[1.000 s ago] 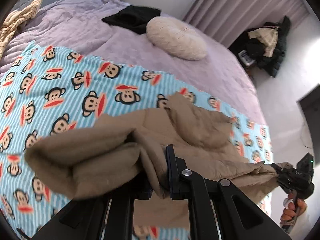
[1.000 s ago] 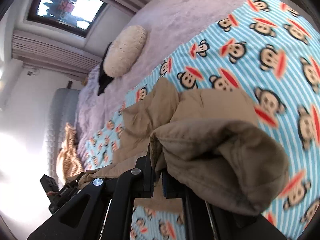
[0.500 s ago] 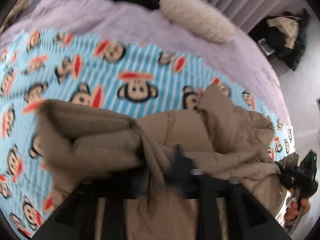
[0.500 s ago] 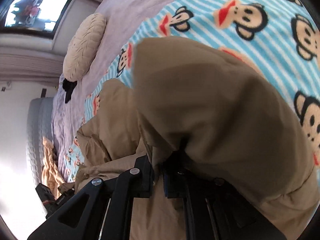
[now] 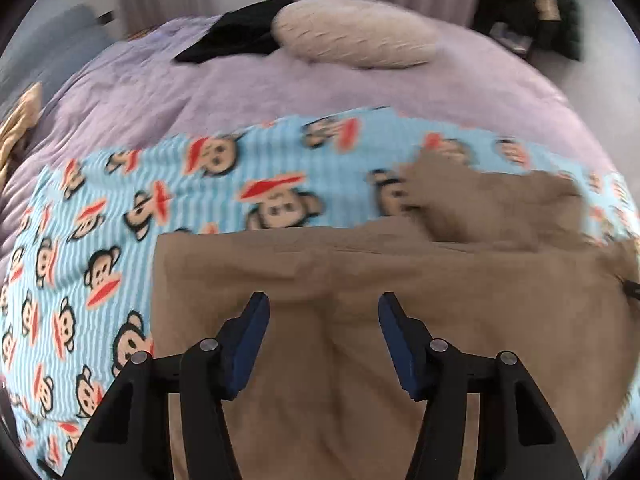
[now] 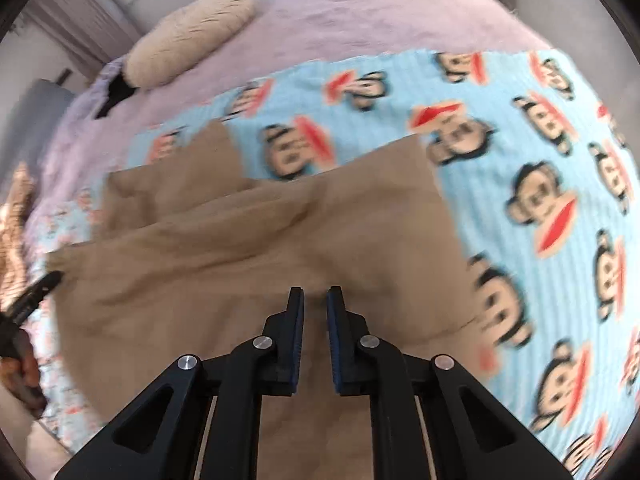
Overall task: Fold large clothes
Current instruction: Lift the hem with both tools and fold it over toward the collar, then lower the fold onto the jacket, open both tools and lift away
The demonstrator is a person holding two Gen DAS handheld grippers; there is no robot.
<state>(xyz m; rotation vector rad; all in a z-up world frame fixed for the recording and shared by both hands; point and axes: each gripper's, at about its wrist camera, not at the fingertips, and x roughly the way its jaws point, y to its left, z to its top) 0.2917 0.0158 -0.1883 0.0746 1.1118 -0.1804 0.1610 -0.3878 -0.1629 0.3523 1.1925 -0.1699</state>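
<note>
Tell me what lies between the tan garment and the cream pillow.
In both wrist views, the monkey-print blanket comes first beyond the tan garment, then a bare stretch of lilac bedspread up to the cream pillow. Nothing else sits there.

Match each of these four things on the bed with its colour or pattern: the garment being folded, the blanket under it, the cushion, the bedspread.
Things:
1. garment
2. blanket
3. cushion
4. bedspread

Colours:
A. lilac
B. cream
C. light blue stripes with monkey faces
D. tan

Pairs: 1-D, 2-C, 3-B, 4-A
</note>
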